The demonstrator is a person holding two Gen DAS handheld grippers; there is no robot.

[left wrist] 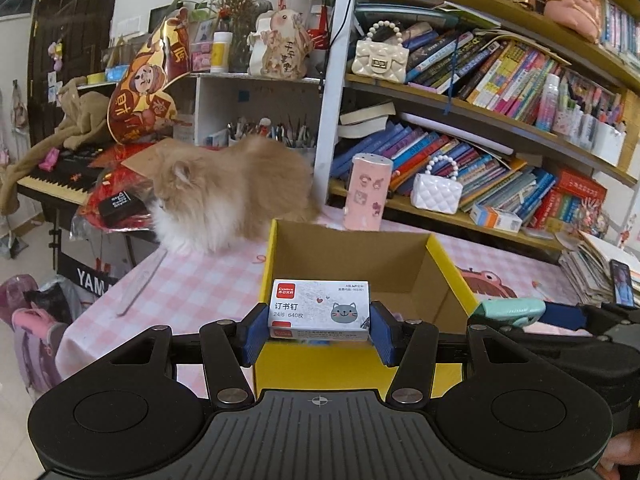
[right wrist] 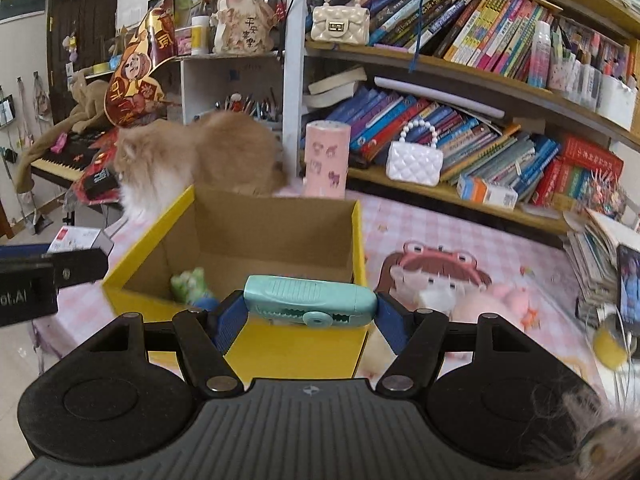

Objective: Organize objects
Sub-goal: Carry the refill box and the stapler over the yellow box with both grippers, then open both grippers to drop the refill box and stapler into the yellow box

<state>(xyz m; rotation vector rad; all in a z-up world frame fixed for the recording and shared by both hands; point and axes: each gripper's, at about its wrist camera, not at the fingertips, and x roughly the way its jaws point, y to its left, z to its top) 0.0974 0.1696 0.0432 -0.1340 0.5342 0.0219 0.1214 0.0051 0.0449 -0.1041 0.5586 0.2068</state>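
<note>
Your left gripper (left wrist: 319,320) clamps the staple box (left wrist: 319,309), your right gripper (right wrist: 309,312) the teal stapler (right wrist: 310,300), both before the yellow box (right wrist: 296,354).

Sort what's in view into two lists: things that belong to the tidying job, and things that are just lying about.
Part of the job:
- staple box, held in the left gripper
- mint stapler, held in the right gripper
- yellow cardboard box
- green toy already inside it

Just lying about:
- cat
- pink tin
- white purse
- books
- keyboard
</note>
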